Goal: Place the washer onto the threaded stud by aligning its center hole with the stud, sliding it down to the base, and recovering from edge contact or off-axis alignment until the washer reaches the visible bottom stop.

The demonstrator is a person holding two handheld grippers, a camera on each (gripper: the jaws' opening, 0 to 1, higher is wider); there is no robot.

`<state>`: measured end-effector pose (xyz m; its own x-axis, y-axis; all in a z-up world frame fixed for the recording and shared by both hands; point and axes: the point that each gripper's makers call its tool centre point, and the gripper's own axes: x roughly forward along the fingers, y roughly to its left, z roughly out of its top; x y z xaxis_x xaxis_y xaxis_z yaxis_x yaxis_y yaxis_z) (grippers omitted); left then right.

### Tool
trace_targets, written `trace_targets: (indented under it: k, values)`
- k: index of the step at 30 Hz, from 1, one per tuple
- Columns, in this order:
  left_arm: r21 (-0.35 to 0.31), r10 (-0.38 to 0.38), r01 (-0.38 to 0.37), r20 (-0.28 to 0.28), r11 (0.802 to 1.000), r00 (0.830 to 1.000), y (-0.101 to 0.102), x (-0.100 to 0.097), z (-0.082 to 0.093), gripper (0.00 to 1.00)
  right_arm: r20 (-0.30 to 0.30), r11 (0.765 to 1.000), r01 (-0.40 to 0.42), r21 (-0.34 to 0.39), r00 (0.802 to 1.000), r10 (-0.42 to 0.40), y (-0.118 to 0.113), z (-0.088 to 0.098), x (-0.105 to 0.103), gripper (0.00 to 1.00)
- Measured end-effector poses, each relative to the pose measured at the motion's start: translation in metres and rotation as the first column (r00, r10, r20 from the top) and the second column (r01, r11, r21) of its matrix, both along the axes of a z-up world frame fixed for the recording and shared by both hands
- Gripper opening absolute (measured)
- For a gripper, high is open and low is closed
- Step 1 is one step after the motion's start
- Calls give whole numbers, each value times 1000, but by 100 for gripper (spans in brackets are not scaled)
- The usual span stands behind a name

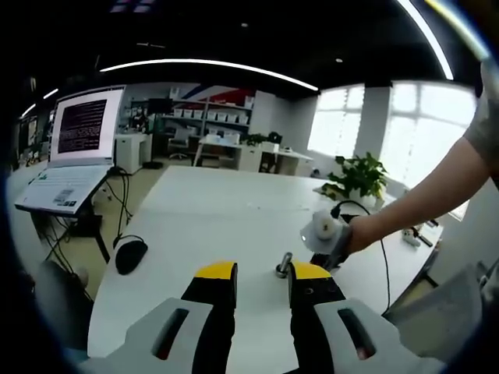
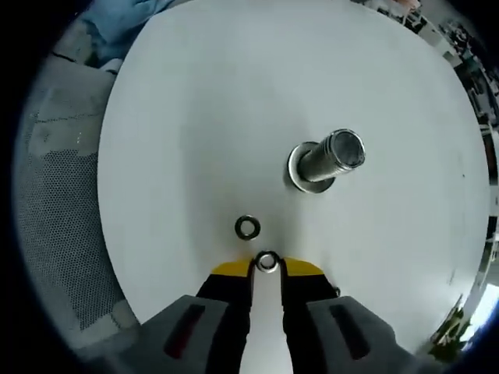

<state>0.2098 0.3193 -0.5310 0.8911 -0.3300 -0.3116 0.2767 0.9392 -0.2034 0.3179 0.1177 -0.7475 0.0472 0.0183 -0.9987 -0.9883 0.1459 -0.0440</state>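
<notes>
Left gripper view: our left gripper point(image 1: 262, 274) nearest, jaws apart, holding nothing. Stud point(image 1: 284, 265) upright on white table point(image 1: 203, 226), just past jaw tips; mouse point(image 1: 130, 254) near left edge. Right gripper view: our right gripper point(image 2: 267, 263) pinches washer point(image 2: 267, 261) betw. tips. 2nd washer point(image 2: 247, 227) flat on table, short of stud point(image 2: 327, 160).

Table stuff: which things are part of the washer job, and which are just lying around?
Job:
- threaded stud
- washer between the right gripper jaws
- second washer lying loose

Lying about:
- laptop
- mouse
- potted plant
</notes>
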Motion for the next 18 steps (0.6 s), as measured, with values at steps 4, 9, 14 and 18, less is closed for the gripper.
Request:
trace_targets:
  k: [4, 9, 14, 18]
  values:
    - [0, 1, -1, -3, 1000, 1000, 0, 0, -1, 24, 6, 1000, 15, -18, 1000, -15, -1, 0, 0, 15]
    - [5, -5, 5, -4, 1000, 1000, -1, -1, -1, 24, -69, 978, 188, 86, 981, -182, -2, 2, 4, 14]
    - [12, -7, 7, 3, 1000, 1000, -2, -1, 0, 24, 12, 997, 63, 39, 998, -63, 0, 1, 3, 14]
    - [10, -4, 4, 6, 1000, 1000, -1, -1, 1, 24, 50, 1000, 27, -4, 998, -26, 5, -1, -1, 14]
